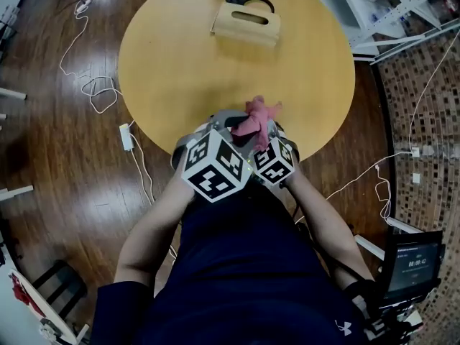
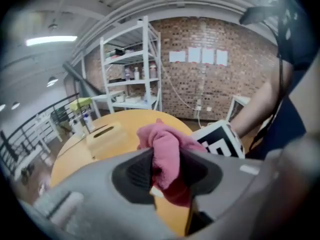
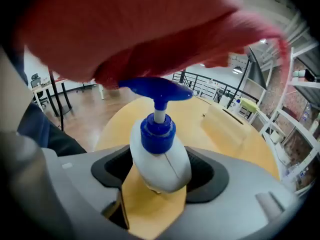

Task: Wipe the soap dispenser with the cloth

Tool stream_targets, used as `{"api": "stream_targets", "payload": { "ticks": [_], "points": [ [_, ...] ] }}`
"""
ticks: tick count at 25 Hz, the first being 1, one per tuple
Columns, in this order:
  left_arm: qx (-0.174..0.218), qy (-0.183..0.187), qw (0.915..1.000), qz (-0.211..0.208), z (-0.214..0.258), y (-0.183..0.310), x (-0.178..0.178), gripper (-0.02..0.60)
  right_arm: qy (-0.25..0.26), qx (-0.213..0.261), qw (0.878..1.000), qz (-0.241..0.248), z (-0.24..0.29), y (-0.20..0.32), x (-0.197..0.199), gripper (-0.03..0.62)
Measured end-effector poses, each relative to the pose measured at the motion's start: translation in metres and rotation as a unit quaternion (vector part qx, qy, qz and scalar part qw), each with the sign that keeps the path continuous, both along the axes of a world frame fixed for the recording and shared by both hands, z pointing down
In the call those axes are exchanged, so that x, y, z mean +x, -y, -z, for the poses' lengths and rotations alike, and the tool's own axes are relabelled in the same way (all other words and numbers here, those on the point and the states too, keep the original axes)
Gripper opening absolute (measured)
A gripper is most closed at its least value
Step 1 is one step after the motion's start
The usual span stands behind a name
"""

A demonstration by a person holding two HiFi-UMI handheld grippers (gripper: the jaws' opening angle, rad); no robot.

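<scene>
You are pinching the bunched pink cloth (image 2: pixel 165 151) in your left tool (image 2: pixel 167 174), jaws partly closed on it. Your right tool (image 3: pixel 159 176) is clamping the white soap dispenser (image 3: pixel 161 161) by its body, above the desk's (image 1: pixel 187 70) near edge. The cloth is draping over the blue pump head (image 3: pixel 156 90), so wiping looks under way, with the body seemingly left. The head view is hiding the dispenser behind the marker cubes (image 1: pixel 215 167); only the right gripper view is showing it.
</scene>
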State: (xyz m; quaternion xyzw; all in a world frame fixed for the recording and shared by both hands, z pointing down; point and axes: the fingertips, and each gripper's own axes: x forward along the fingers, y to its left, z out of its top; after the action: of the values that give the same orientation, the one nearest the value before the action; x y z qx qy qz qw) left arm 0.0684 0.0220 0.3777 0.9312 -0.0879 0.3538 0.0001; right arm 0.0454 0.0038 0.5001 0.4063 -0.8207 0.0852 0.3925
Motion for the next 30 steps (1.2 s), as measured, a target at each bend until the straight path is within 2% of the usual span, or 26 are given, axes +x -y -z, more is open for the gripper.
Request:
{"api": "stream_targets", "payload": {
  "ticks": [2, 4, 7, 10, 11, 13, 16, 18, 21, 24, 28, 30],
  "points": [
    [0.041, 0.030, 0.9977, -0.045, -0.008, -0.009, 0.019, 0.135, -0.009, -0.005, 1.000, -0.005, -0.004, 0.000, 0.005, 0.316],
    [0.054, 0.045, 0.9961, -0.053, -0.017, 0.000, 0.022, 0.135, -0.010, -0.010, 1.000, -0.019, -0.007, 0.003, 0.011, 0.316],
    [0.035, 0.035, 0.9986, -0.018, -0.025, 0.029, 0.009, 0.135, -0.006, -0.011, 0.999, -0.045, -0.008, 0.009, 0.025, 0.314],
    [0.028, 0.041, 0.9973, 0.054, -0.045, 0.066, -0.026, 0.135, 0.005, -0.021, 0.997, -0.077, -0.012, 0.010, 0.040, 0.314],
    [0.017, 0.033, 0.9969, 0.069, -0.049, 0.069, -0.032, 0.135, 0.008, -0.023, 0.996, -0.085, -0.013, 0.011, 0.045, 0.314],
    [-0.015, -0.002, 0.9984, 0.054, -0.052, 0.053, -0.019, 0.135, 0.010, -0.025, 0.995, -0.098, -0.013, 0.010, 0.053, 0.314],
    [-0.030, -0.030, 0.9990, -0.012, -0.060, 0.012, 0.025, 0.135, 0.011, -0.026, 0.993, -0.113, -0.014, 0.008, 0.066, 0.314],
    [-0.033, -0.024, 0.9991, -0.011, -0.077, 0.010, 0.029, 0.135, 0.002, -0.022, 0.994, -0.107, -0.011, 0.006, 0.065, 0.313],
    [-0.037, -0.024, 0.9986, 0.029, -0.092, 0.032, 0.005, 0.140, 0.006, -0.022, 0.993, -0.117, -0.010, 0.004, 0.057, 0.308],
    [-0.015, 0.027, 0.9973, 0.066, -0.119, 0.061, -0.031, 0.137, 0.015, -0.024, 0.992, -0.122, -0.011, 0.004, 0.060, 0.310],
    [-0.085, 0.092, 0.9910, 0.048, -0.178, 0.048, -0.070, 0.146, 0.026, -0.024, 0.994, -0.107, -0.010, 0.004, 0.055, 0.318],
    [-0.109, 0.101, 0.9868, 0.063, -0.203, 0.041, -0.079, 0.194, 0.037, -0.030, 0.994, -0.101, -0.011, -0.001, 0.054, 0.367]
  ]
}}
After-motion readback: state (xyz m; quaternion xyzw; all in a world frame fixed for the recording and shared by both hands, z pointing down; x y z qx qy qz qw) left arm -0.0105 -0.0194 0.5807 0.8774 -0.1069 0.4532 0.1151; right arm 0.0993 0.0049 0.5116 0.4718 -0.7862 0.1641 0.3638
